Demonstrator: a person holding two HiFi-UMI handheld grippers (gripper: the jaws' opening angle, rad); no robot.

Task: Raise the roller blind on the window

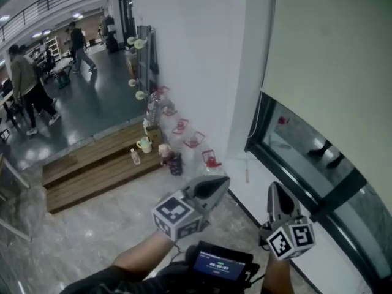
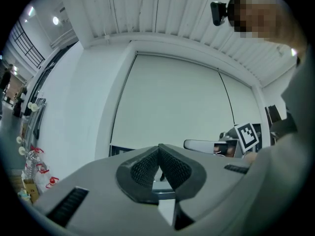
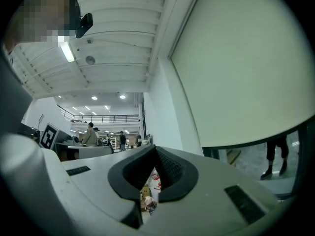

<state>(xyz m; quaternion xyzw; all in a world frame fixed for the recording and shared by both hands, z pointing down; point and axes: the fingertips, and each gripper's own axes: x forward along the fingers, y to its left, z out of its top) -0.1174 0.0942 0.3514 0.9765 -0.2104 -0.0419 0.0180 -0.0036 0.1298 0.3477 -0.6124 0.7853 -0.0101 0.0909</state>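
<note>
Left tool (image 1: 220,184) was shut and empty. Right tool (image 1: 277,192) was closed on nothing too. Roller blind (image 1: 331,60) hung ahead, above and right of both, mostly lowered, with its bottom edge running crosswise. Right tool sat nearer. Thin cord (image 1: 253,122), probably the pull, hung at the window's left edge.

No legible text — only blurred digits on the small screen (image 1: 218,265)
</note>
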